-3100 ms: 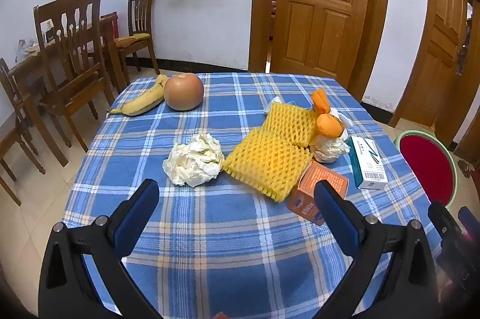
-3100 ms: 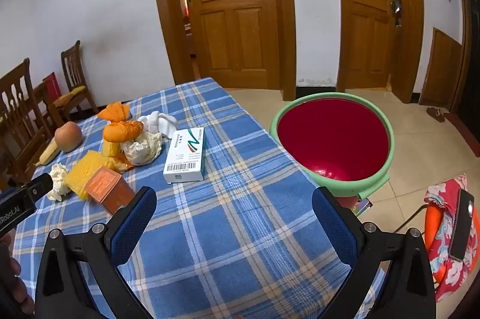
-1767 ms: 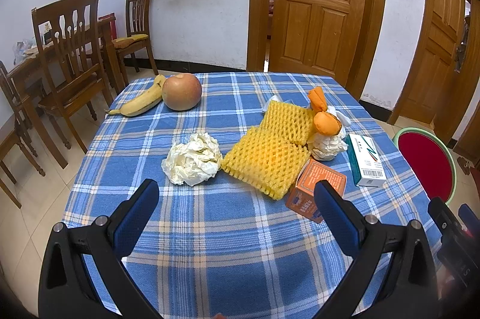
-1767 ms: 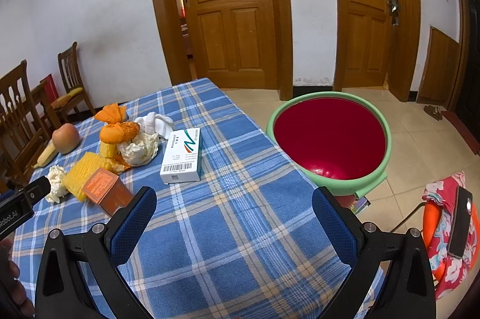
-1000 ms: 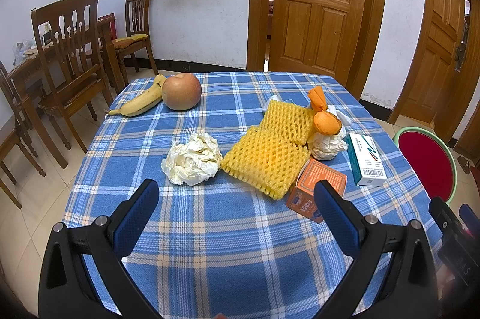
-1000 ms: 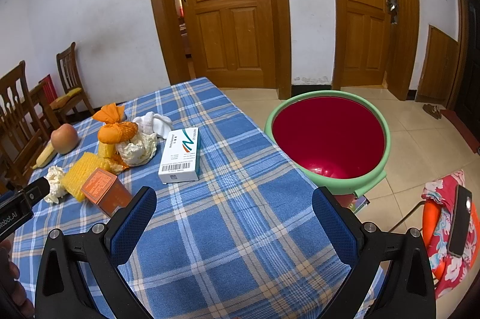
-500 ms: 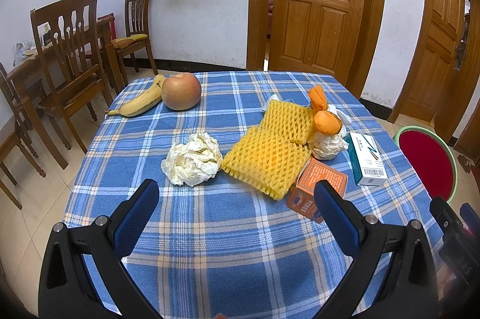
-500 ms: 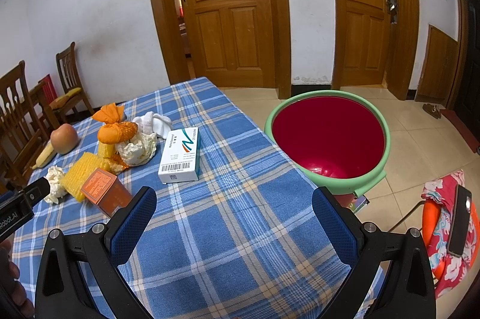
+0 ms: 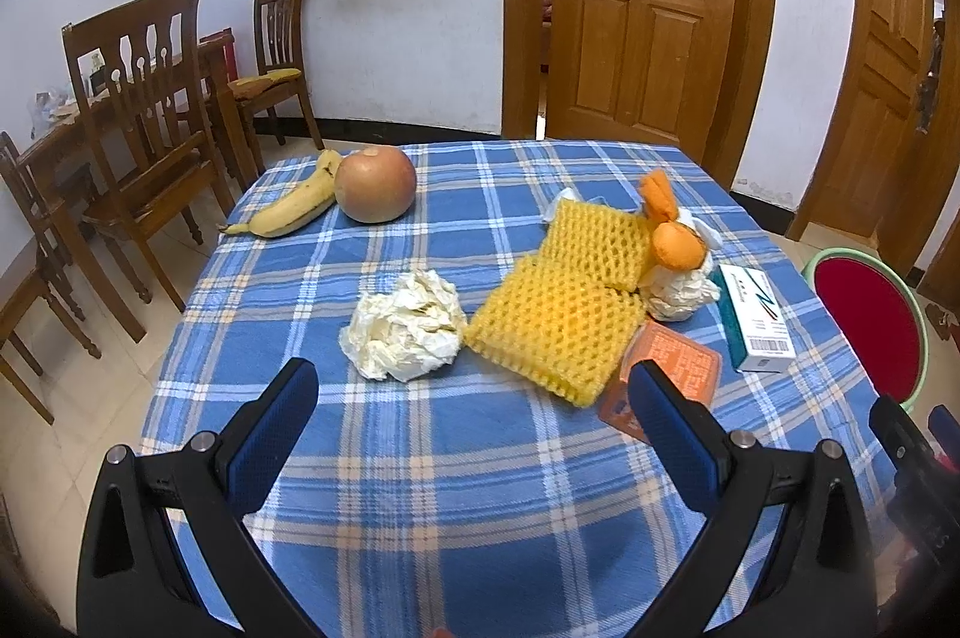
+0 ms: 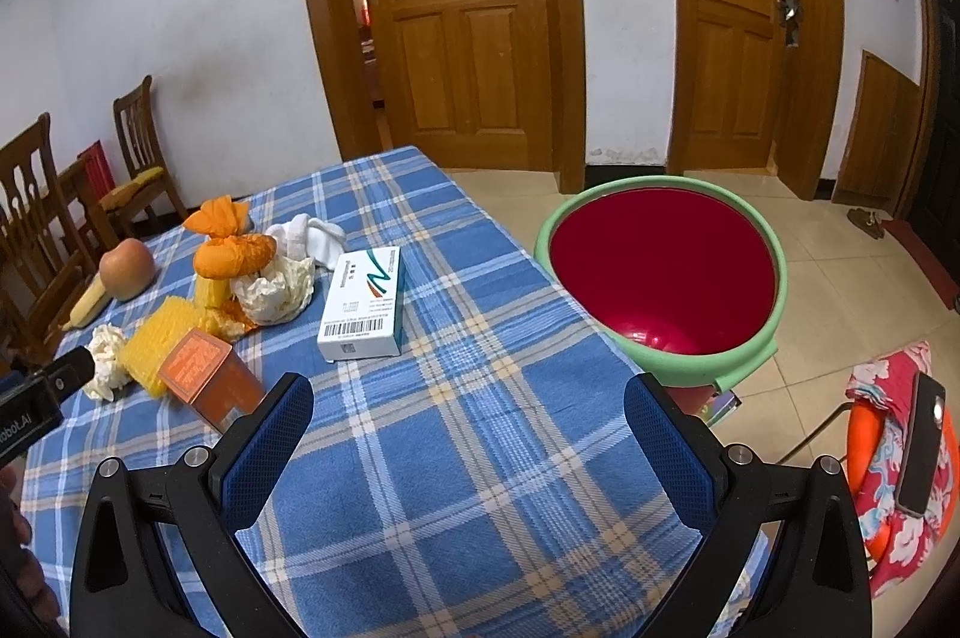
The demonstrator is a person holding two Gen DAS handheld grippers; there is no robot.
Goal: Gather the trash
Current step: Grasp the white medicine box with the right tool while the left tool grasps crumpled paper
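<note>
Through the left wrist camera, your left gripper (image 9: 474, 398) hung over the near edge of the table with the blue plaid cloth (image 9: 420, 470), its blue-padded fingers (image 9: 270, 434) spread wide and holding nothing. Just beyond them lay the crumpled ball of cream paper (image 9: 408, 326), and to its right the yellow foam fruit netting (image 9: 558, 326), folded in two layers. An orange cardboard box (image 9: 666, 380) touched the netting's near right corner. Behind it sat an orange knotted bag (image 9: 672, 230) on a wad of white paper (image 9: 678, 293), and the white and teal carton with a barcode (image 9: 753, 317) lay by the right edge. A yellow banana (image 9: 288, 209) and a round reddish apple (image 9: 375, 182) rested together at the far left corner.

Through the right wrist camera, your right gripper (image 10: 468, 416) was also spread and empty, over the table's near right part. The red plastic bin with a green rim (image 10: 660, 272) stood on the floor just off the right edge. What looked like a rolled white cloth (image 10: 306, 233) lay behind the orange bag, though the view there was small.
</note>
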